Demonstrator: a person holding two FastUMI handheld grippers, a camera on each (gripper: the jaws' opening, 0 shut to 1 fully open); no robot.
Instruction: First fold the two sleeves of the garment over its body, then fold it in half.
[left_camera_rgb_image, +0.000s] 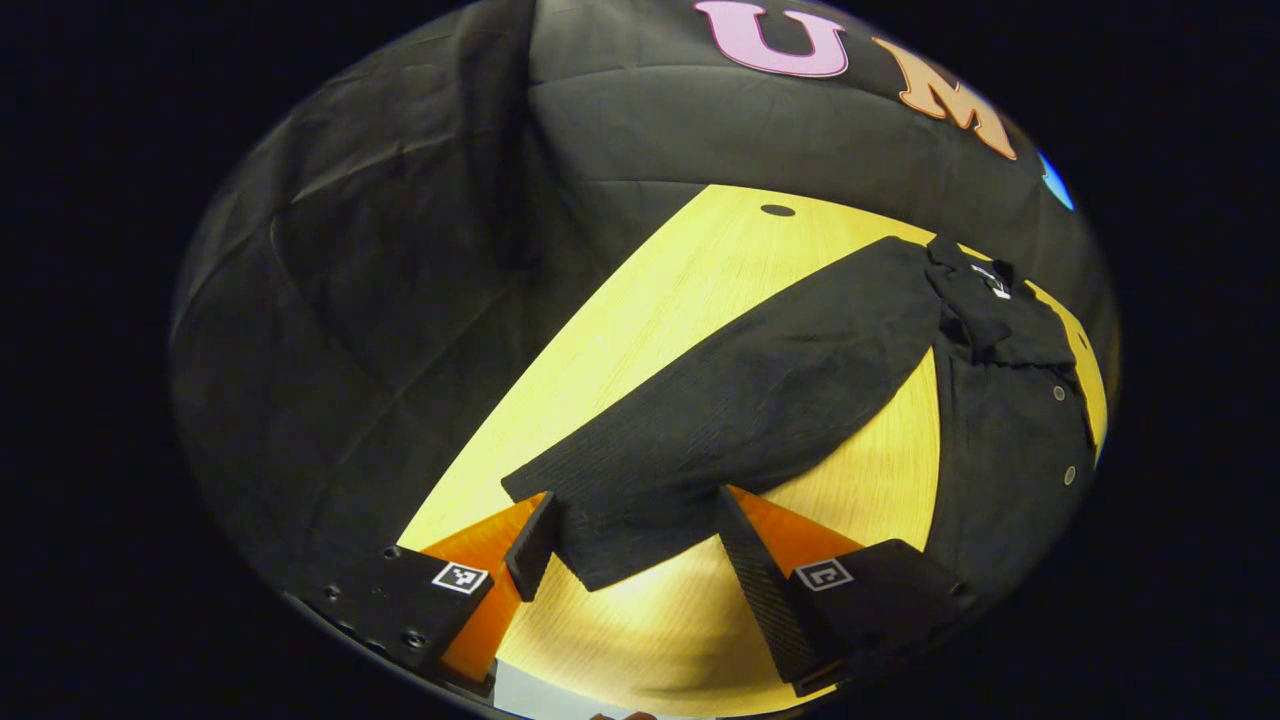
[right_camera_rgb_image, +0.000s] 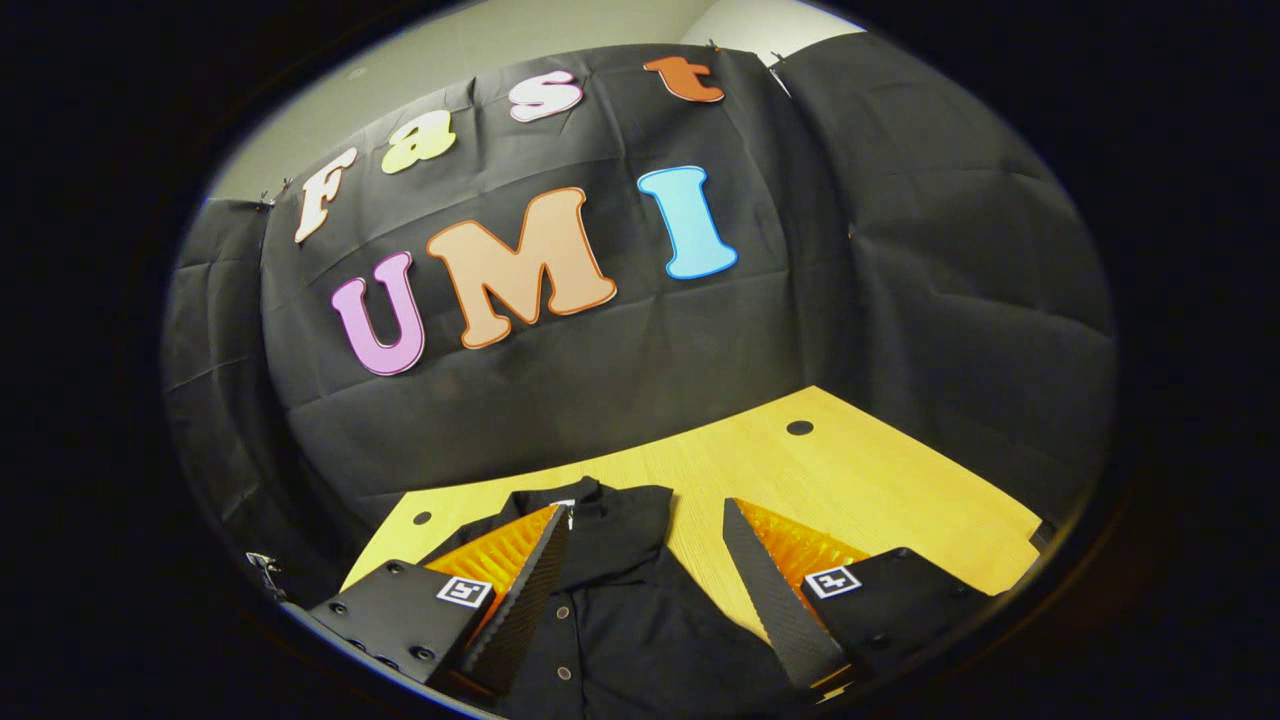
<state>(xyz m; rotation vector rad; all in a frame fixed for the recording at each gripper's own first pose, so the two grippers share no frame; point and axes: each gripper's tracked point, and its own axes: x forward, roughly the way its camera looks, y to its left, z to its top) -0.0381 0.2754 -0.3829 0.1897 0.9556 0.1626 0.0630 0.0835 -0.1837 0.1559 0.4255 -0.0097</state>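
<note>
A black button-up garment (left_camera_rgb_image: 1010, 440) lies flat on the yellow wooden table (left_camera_rgb_image: 680, 290). In the left gripper view its one sleeve (left_camera_rgb_image: 760, 400) stretches out toward me, and the cuff (left_camera_rgb_image: 630, 520) lies between the fingers of my left gripper (left_camera_rgb_image: 640, 555), which is open and wide apart around it. The collar (left_camera_rgb_image: 985, 290) with a white tag sits at the far right. In the right gripper view my right gripper (right_camera_rgb_image: 650, 600) hangs open over the garment's chest (right_camera_rgb_image: 620, 620), with the collar (right_camera_rgb_image: 610, 520) and button placket between its fingers.
The black cloth wall (right_camera_rgb_image: 700, 330) rises close behind the table's far edge. The tabletop (right_camera_rgb_image: 880, 480) has small round holes (right_camera_rgb_image: 799, 427) near its back corners. Bare wood extends to the right of the garment in the right gripper view.
</note>
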